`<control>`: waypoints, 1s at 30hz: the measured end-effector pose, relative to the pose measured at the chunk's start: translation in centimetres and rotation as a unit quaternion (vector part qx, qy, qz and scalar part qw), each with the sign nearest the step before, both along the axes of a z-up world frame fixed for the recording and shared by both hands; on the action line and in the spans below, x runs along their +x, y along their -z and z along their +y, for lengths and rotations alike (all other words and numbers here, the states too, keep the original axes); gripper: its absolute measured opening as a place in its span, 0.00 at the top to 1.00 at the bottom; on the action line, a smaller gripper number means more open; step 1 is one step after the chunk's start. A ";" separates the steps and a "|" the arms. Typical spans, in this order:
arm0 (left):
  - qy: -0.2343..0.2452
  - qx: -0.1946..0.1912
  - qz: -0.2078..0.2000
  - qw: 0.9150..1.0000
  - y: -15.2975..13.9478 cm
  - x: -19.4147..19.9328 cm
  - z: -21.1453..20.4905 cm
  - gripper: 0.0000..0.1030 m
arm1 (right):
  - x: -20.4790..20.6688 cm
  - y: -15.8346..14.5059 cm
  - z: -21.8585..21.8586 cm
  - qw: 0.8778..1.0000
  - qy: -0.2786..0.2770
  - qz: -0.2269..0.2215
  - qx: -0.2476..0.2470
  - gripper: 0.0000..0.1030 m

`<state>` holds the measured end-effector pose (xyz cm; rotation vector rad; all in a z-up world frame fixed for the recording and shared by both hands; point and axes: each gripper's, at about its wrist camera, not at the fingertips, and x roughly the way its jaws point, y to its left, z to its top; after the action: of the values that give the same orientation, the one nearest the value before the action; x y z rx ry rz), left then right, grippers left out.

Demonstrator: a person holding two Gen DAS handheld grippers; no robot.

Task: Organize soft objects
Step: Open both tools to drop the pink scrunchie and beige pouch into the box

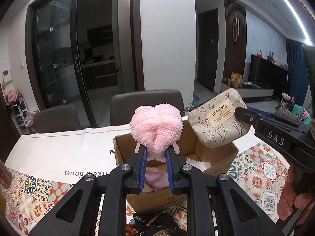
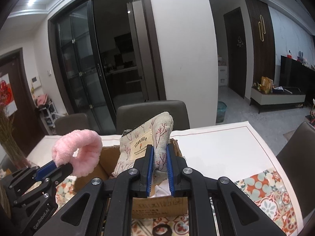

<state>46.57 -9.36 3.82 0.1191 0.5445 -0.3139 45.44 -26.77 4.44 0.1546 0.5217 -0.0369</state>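
My left gripper is shut on a fluffy pink scrunchie and holds it above an open cardboard box. In the right wrist view the scrunchie shows as a ring at the left, in the left gripper. My right gripper is shut on a beige cloth pouch with a "lifestyle" label, held over the box. The pouch and right gripper also show in the left wrist view. A lilac cloth and white cloth lie inside the box.
The box stands on a table with a white cloth and a patterned runner. Brown chairs stand at the far edge, another chair at the right. A dark patterned item lies in front of the box.
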 end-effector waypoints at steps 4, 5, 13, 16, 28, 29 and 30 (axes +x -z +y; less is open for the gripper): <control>-0.001 0.009 0.020 1.000 1.2 1.6 -0.4 0.81 | 1.9 1.0 0.0 1.000 -0.006 0.021 -0.006 0.86; 0.001 0.009 0.026 1.000 1.5 2.0 -0.5 0.81 | 2.3 1.4 0.1 1.000 -0.009 0.028 -0.008 0.86; 0.004 0.028 0.071 0.997 3.9 4.1 -1.3 0.80 | 5.1 4.3 0.4 0.996 -0.029 0.083 -0.022 0.86; 0.005 0.035 0.084 0.996 4.7 4.6 -1.6 0.79 | 5.5 5.2 0.4 0.994 -0.037 0.099 -0.023 0.86; 0.009 0.043 0.120 0.992 6.1 5.2 -2.2 0.61 | 6.4 6.1 0.8 0.990 -0.061 0.127 -0.028 0.82; 0.009 0.043 0.120 0.992 6.1 5.3 -2.0 0.58 | 6.4 6.1 0.7 0.989 -0.066 0.130 -0.024 0.80; 0.008 0.042 0.118 0.992 6.0 5.3 -2.0 0.57 | 6.4 6.1 0.6 0.989 -0.069 0.132 -0.020 0.74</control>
<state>51.92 -11.37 -2.15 0.1701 0.7930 -0.3233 51.88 -26.12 -1.65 0.0735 0.7937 0.0681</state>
